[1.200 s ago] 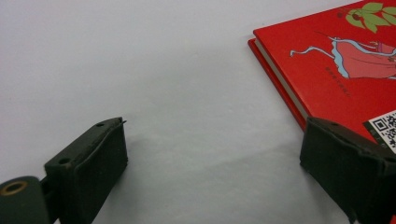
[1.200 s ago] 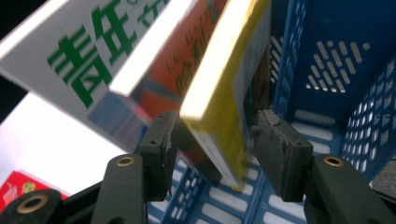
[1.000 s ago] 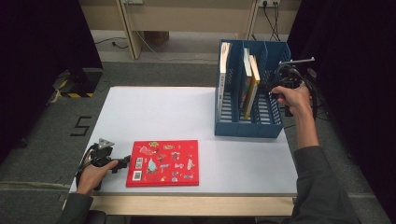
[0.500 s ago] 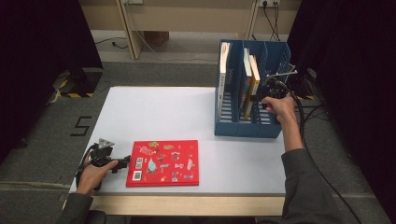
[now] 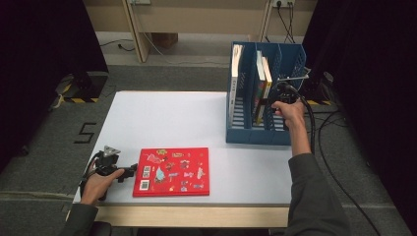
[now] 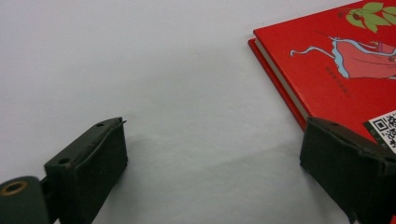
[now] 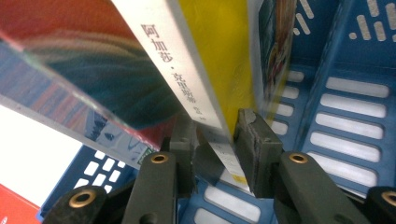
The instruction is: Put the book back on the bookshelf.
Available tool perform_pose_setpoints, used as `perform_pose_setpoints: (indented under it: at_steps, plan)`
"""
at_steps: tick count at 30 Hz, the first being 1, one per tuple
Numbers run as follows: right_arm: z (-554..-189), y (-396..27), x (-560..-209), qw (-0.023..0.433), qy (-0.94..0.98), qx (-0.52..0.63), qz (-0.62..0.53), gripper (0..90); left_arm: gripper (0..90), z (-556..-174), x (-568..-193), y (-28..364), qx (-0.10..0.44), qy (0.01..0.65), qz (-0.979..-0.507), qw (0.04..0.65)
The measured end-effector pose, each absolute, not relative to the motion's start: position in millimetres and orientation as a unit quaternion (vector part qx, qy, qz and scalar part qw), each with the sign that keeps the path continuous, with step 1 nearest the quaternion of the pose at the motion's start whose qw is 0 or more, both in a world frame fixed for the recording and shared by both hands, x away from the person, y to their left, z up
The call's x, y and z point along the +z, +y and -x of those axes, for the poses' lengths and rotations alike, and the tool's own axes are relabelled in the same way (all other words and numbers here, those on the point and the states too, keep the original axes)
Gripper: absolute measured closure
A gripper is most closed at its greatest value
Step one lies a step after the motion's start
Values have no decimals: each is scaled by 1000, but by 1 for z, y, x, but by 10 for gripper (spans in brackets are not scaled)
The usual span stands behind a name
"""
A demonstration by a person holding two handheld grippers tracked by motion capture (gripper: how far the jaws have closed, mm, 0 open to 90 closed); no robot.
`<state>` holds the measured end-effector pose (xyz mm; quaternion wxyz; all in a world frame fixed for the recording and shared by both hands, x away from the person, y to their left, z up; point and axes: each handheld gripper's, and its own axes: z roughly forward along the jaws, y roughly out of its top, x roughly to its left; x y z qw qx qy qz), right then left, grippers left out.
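The yellow book (image 7: 219,60) stands in the blue rack's (image 5: 246,135) middle compartment on the bench (image 5: 172,118). The right gripper (image 7: 215,154) has just been closing and clasps its spine. The left gripper (image 6: 212,172) rests released beside the red book (image 5: 172,171).

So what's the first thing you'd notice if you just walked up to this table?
Probably the bright red book with little pictures on its cover, lying flat near the table's front edge, with the left gripper open beside it. Next, the blue file rack at the far right, where the right gripper has just been closing its jaws on the white spine of a yellow book standing inside.
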<state>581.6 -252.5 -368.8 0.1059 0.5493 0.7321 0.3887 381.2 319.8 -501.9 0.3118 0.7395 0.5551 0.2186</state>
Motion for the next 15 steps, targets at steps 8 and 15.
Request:
perform_pose_setpoints:
  at_steps: [8,15]
  plan:
    - [-590,-246,-370,100,730,395,-549,687,64,-381,-502,320,219,555,-739,312]
    - [-587,-249,-370,103,737,385,-546,680,64,-381,-502,320,219,555,-740,312]
